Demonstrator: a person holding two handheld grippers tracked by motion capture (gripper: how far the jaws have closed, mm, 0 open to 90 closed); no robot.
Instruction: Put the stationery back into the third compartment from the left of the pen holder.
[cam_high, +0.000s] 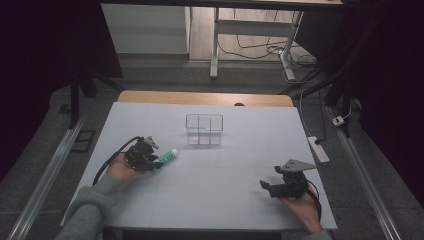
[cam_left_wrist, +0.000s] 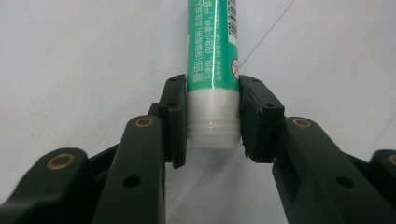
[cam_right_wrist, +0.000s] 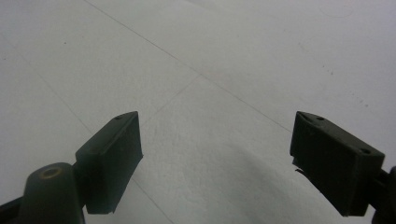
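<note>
Right gripper (cam_high: 272, 186): it rested near the table's front edge with jaws spread wide and nothing between them.
Left gripper (cam_left_wrist: 212, 119): its 2 pads were clenched on the white cap end of the tube (cam_left_wrist: 212, 56).
Tube place: it lay low over the table (cam_high: 225, 200), at the left, pointing toward the box (cam_high: 204, 129).
Box: clear, with 4 compartments, well apart from the tube, farther back.
Risk 1: the grip was only on the smooth round cap, so I judged the tube could slip or swing down when lifted.
Risk 2: the long free end could hit the box rim and tip the light box.
</note>
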